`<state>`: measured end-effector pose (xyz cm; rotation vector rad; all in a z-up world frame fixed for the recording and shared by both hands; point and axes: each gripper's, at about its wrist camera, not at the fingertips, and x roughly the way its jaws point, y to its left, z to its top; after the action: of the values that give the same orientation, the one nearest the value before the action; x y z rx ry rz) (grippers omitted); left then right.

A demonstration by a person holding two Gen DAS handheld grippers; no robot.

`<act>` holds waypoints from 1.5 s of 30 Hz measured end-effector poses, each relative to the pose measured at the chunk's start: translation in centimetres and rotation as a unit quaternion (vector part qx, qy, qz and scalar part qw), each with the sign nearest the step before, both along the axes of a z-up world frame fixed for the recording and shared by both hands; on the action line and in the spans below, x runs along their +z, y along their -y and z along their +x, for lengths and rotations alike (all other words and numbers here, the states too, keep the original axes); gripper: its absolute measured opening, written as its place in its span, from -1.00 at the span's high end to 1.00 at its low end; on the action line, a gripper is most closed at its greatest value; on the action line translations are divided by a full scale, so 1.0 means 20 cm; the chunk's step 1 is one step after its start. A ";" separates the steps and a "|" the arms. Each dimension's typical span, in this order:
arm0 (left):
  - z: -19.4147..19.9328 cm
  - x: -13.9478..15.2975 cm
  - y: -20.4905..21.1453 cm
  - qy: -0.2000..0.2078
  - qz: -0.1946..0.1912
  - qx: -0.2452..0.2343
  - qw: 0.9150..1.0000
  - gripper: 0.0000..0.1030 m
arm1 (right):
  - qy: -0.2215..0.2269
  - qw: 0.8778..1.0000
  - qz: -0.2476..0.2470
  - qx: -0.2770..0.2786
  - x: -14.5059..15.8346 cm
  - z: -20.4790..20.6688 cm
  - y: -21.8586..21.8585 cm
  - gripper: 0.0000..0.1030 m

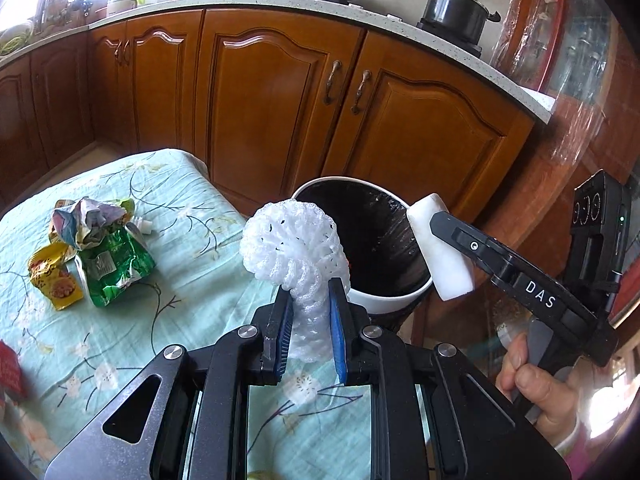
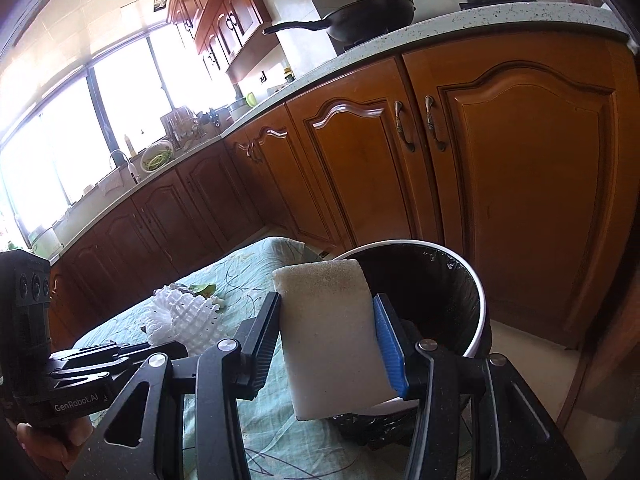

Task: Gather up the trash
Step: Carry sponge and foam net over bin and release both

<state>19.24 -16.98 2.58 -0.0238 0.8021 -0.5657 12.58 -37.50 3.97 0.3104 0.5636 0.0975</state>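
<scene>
My left gripper (image 1: 307, 304) is shut on a white foam fruit net (image 1: 294, 252) and holds it above the table's right edge, just left of the trash bin (image 1: 394, 300). The bin is white with a black bag liner and stands beside the table. My right gripper (image 2: 326, 322) is shut on a white foam block (image 2: 330, 332) at the bin's near rim; the block also shows in the left wrist view (image 1: 440, 248) over the bin's right rim. The net shows in the right wrist view (image 2: 180, 316).
Crumpled wrappers, green (image 1: 116, 268) and yellow (image 1: 56, 280), and a crumpled foil packet (image 1: 88, 220) lie on the floral tablecloth (image 1: 120, 360) at the left. Wooden kitchen cabinets (image 1: 280, 92) stand behind the bin. A red packet (image 1: 10, 368) lies at the far left edge.
</scene>
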 end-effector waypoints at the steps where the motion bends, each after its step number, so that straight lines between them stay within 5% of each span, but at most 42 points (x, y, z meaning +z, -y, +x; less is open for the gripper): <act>1: 0.01 0.00 0.02 0.000 0.001 -0.002 1.000 0.70 | 0.000 1.000 0.002 -0.002 0.00 0.01 0.01 0.08; 38: 0.33 -0.16 0.48 -0.033 0.059 -0.061 0.996 0.65 | -0.045 0.998 0.016 -0.041 -0.16 0.30 0.20 -0.06; 41: 0.34 -0.17 0.49 -0.035 0.061 -0.063 0.996 0.53 | -0.044 0.998 0.018 -0.040 -0.16 0.29 0.21 -0.23; 43: 0.34 -0.18 0.49 -0.037 0.058 -0.063 0.996 0.20 | -0.038 0.998 0.022 -0.043 -0.16 0.28 0.23 -0.45; 45: 0.33 -0.18 0.48 -0.035 0.057 -0.062 0.996 0.10 | -0.034 0.998 0.027 -0.046 -0.15 0.26 0.23 -0.48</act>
<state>25.93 -26.67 -0.99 0.1126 0.9082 -0.6370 17.82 -42.17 0.91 0.3921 0.6130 0.0133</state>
